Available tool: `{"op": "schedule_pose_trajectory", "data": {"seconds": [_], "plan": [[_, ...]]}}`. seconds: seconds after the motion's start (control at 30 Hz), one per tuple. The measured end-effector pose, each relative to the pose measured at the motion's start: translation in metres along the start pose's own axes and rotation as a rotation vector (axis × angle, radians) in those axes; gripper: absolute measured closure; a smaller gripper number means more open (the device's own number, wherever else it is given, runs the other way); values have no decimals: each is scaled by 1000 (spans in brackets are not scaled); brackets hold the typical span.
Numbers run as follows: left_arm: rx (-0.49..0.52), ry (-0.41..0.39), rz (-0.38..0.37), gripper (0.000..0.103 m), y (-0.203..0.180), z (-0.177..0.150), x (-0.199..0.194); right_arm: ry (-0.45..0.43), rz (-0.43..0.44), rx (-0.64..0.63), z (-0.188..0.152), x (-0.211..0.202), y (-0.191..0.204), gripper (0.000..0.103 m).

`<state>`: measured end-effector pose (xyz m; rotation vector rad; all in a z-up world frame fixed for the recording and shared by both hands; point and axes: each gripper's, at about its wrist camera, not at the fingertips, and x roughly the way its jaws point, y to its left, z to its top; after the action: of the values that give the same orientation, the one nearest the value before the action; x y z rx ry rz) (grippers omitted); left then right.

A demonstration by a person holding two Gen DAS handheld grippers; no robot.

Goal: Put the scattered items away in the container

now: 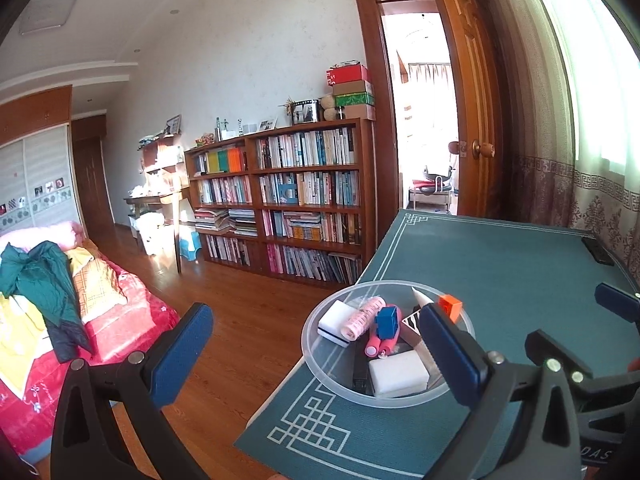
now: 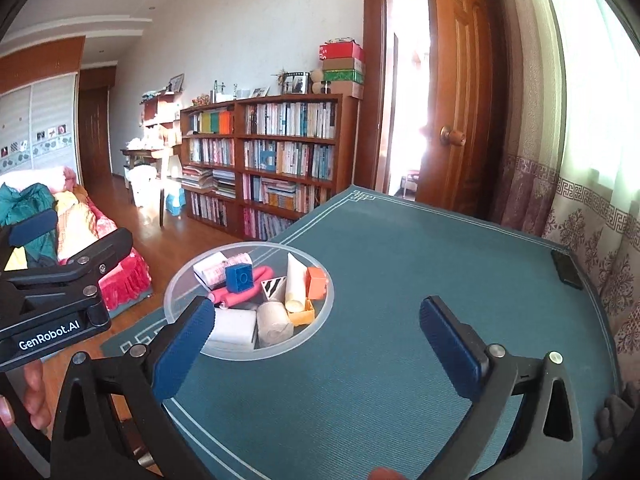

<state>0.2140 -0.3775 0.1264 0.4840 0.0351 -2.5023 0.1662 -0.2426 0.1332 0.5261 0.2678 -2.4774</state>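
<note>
Room: a bedroom is shown, with a bookcase along the far wall, a bed to the left and an open door behind the table.
Surface: a teal mat covers the table; apart from a dark flat object at its far right edge, no loose item is seen on it.
Container: a clear round tub is set near the mat's left edge, within reach of both tools.
Contents: a blue block, an orange block, pink rollers, a white sponge and a paper roll are piled inside, so the gathering is judged nearly or fully done.
Left gripper: jaws are held wide apart with nothing between them, poised beside the tub.
Right gripper: jaws are likewise spread and empty, held over bare mat just right of the tub.
</note>
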Motion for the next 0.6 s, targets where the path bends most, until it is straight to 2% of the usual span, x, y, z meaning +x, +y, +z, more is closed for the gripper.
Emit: {"op": "schedule_pose_trajectory", "data": {"seconds": [0.2, 0.3, 0.4, 0.6], "plan": [[-9, 87, -6, 0, -4, -15, 17, 22, -41, -26, -9, 10, 3, 0], [9, 116, 0, 0, -7, -22, 26, 57, -24, -10, -13, 18, 0, 0], [32, 150, -28, 0, -12, -27, 34, 85, 23, 15, -19, 23, -5, 0], [50, 233, -79, 0, -21, -37, 50, 95, -1, 10, -24, 27, -11, 0]]}}
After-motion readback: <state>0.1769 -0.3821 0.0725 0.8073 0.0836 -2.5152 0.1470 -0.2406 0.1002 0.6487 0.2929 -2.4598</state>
